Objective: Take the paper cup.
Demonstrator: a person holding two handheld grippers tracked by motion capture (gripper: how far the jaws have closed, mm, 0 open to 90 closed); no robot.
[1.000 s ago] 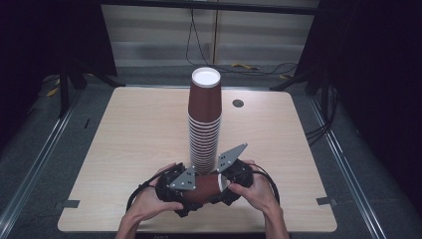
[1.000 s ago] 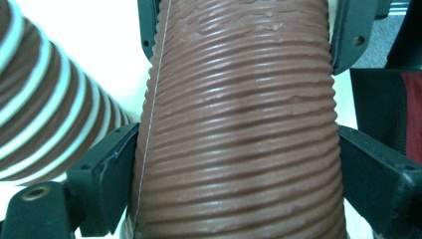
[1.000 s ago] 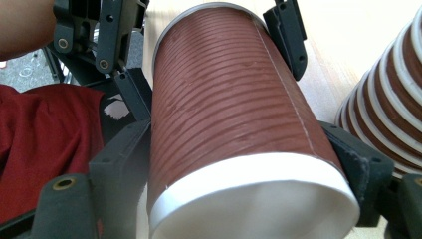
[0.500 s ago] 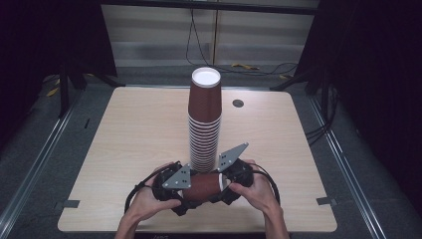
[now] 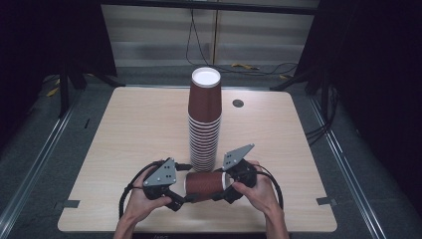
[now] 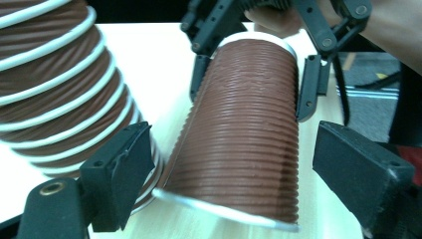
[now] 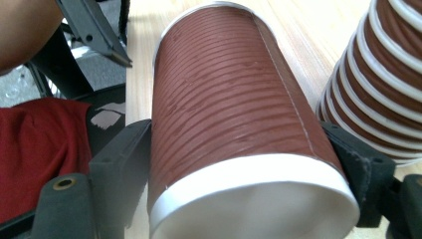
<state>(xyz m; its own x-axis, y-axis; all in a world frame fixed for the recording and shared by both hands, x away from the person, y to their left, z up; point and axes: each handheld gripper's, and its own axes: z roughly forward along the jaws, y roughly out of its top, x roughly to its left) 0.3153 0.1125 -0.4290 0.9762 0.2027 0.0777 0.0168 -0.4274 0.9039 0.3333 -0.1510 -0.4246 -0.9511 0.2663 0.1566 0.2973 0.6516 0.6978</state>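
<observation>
A single brown ribbed paper cup (image 5: 204, 183) lies on its side near the front edge of the wooden table (image 5: 129, 129). My right gripper (image 5: 225, 185) is shut on its white-rimmed end, with both jaws pressed against the cup (image 7: 224, 99) in the right gripper view. My left gripper (image 5: 185, 191) is at the other end, open. In the left gripper view its jaws straddle the cup (image 6: 249, 124) with a gap on each side. A tall stack of upturned brown cups (image 5: 204, 124) stands just behind, close to both grippers, stack (image 6: 54, 84), stack (image 7: 383, 84).
A small round grommet (image 5: 238, 103) sits in the table at the back right. Cables (image 5: 249, 67) lie on the floor beyond the far edge. Tape marks (image 5: 67, 204) flank the front corners. Bare wood lies left and right of the stack.
My left gripper has slid a little to the left along the lying cup, so more of the cup shows between the two grippers. The right gripper and the stack have stayed put.
</observation>
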